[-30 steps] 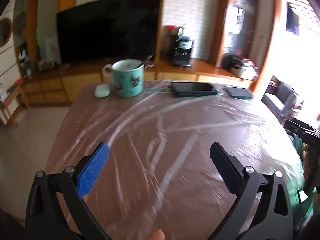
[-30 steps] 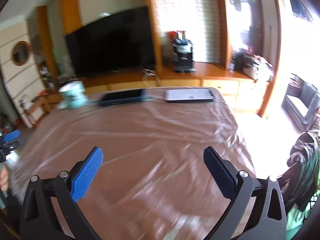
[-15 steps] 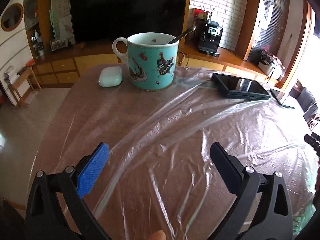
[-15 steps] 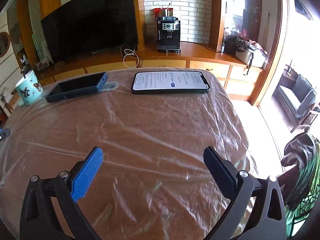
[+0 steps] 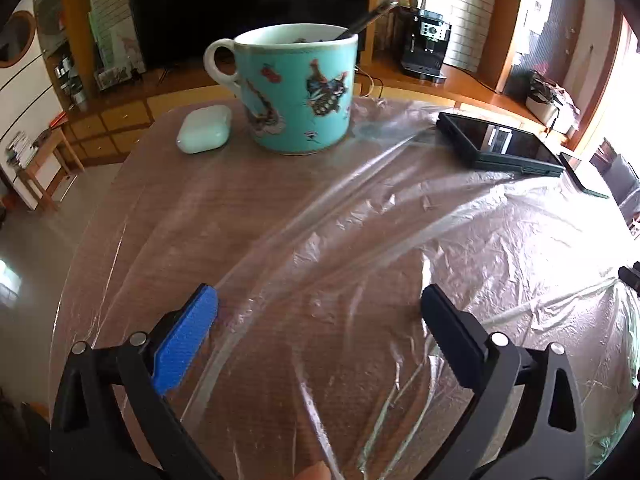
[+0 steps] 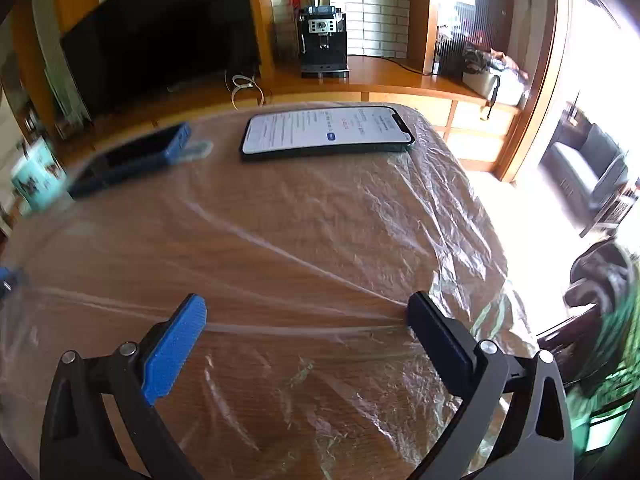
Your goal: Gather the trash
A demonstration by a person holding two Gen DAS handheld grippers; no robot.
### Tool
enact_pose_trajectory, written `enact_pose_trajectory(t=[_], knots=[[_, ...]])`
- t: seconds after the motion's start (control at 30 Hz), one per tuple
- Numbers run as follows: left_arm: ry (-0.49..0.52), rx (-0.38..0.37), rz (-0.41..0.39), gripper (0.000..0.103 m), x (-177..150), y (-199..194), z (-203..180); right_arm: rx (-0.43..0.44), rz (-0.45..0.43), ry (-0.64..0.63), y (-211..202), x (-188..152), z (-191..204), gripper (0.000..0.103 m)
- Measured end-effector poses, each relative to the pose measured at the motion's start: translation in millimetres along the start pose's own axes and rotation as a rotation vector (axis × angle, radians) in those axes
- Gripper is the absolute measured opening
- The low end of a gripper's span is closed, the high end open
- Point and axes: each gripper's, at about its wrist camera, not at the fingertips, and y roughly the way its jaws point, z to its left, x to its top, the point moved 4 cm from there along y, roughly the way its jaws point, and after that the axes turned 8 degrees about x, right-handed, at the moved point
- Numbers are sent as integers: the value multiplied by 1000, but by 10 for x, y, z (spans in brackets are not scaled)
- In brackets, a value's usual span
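A clear, crinkled plastic sheet (image 5: 460, 240) lies spread over the brown wooden table (image 5: 168, 200) and reaches to its right edge; the same plastic sheet (image 6: 400, 208) fills the right wrist view. My left gripper (image 5: 318, 300) hovers open low over the sheet's left part, nothing between its fingers. My right gripper (image 6: 306, 308) is open too, just above the sheet near the table's right side, empty. A fingertip (image 5: 316, 472) shows at the bottom edge of the left wrist view.
A turquoise mug (image 5: 296, 92) with a spoon and a white earbud case (image 5: 204, 128) stand at the far left. A dark tablet (image 5: 500, 146) and a lit phone (image 6: 326, 130) rest on the sheet's far side. A TV and coffee machine (image 6: 322, 40) stand behind.
Both grippers have moved forward and lower over the table. The mug looms larger in the left wrist view, the phone in the right wrist view. Both stay open.
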Motion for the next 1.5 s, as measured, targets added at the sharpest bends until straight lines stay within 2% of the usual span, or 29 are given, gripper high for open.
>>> enact_pose_trajectory(t=[1.5], knots=[[3, 3, 2, 102, -12, 6, 23, 10, 2, 1, -14, 0, 10, 99]])
